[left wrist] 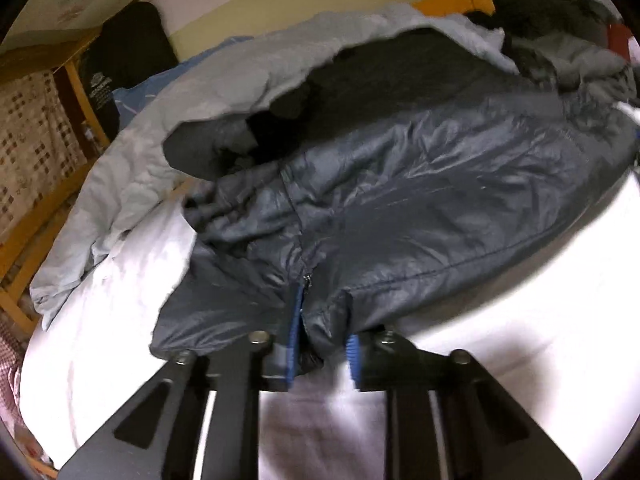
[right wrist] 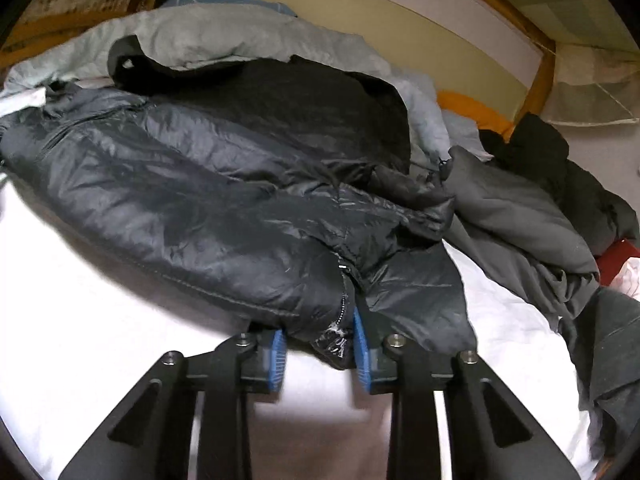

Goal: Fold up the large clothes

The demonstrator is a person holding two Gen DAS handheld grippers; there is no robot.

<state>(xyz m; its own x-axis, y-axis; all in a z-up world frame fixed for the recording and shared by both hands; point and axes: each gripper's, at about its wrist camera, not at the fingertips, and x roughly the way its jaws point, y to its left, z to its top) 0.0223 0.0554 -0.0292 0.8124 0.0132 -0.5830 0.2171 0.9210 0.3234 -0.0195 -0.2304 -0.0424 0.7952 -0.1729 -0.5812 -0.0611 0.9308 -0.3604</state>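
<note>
White bedding [left wrist: 500, 360] covers the bed on which a dark puffer jacket [left wrist: 400, 200] is spread, its hem lying at the near edge. Behind it a pale grey garment [left wrist: 132, 184] and a black garment [right wrist: 300, 96] are heaped, with a grey cloth [right wrist: 520, 220] bunched at the right and a wooden bed frame [left wrist: 36, 216] seen at the side. No containers can be made out. The left gripper [left wrist: 322, 354] is seen with its blue-padded fingers [left wrist: 294, 344] narrowed onto the jacket's hem beside the zipper. The right gripper [right wrist: 318, 354] is likewise narrowed, a fold of hem pinched between its fingers [right wrist: 360, 344].
</note>
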